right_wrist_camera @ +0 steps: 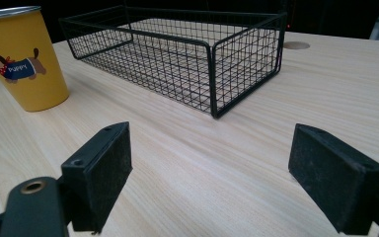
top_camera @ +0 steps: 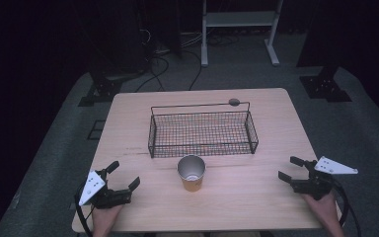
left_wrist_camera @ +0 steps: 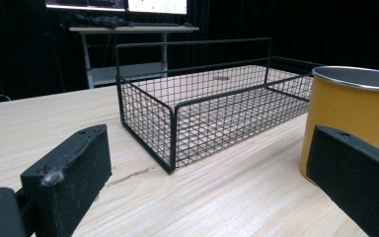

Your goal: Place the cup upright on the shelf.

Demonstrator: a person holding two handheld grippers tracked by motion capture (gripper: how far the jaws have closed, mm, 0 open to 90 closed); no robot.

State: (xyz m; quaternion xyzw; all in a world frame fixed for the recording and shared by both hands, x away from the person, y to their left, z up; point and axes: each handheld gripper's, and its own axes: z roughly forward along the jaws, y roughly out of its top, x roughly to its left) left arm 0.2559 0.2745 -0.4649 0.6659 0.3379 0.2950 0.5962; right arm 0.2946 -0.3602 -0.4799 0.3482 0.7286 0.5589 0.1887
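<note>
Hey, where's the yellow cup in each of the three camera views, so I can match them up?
High view: yellow cup at centre, just in front of the wire basket.
Left gripper view: right edge, behind the right jaw.
Right gripper view: top left corner, dog picture showing.
Shared landmark: the wire basket.

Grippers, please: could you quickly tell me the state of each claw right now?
Left claw: open, holding nothing, near the yellow cup.
Right claw: open, holding nothing, over the table.
</note>
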